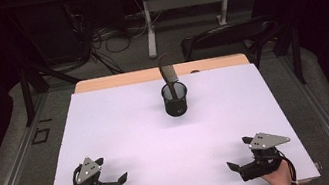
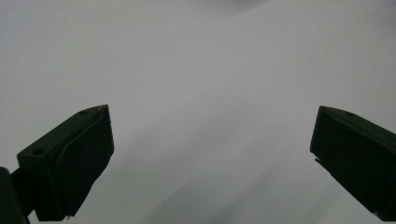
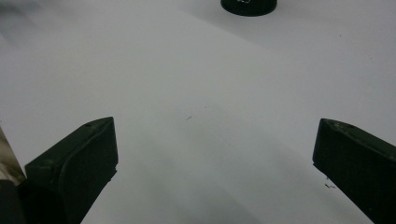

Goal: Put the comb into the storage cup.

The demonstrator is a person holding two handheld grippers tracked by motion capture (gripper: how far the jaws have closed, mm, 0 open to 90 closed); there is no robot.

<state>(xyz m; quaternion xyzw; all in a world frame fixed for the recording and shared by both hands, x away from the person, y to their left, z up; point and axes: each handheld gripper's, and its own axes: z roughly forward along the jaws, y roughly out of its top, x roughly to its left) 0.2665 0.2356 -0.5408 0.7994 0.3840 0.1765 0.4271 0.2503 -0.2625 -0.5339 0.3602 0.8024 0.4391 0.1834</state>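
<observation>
A black mesh cup (image 1: 175, 99) stands upright on the white table top (image 1: 123, 130), toward the far middle. A flat dark tool (image 1: 168, 74) leans out of it toward the back. The cup's base (image 3: 248, 6) sits at the top edge of the right gripper view. My left gripper (image 1: 122, 179) rests near the front left edge, open, its jaws (image 2: 212, 154) wide apart over bare white surface. At the front right my right gripper (image 1: 232, 166) is open too, jaws (image 3: 215, 158) spread with nothing between them. Both point inward toward the table's middle.
The white sheet ends in a wooden strip (image 1: 120, 80) at the back. Beyond it are a black chair (image 1: 229, 36), a desk's legs (image 1: 149, 29) and loose cables (image 1: 103, 42) on the floor. Metal rails (image 1: 12, 163) run along both sides of the table.
</observation>
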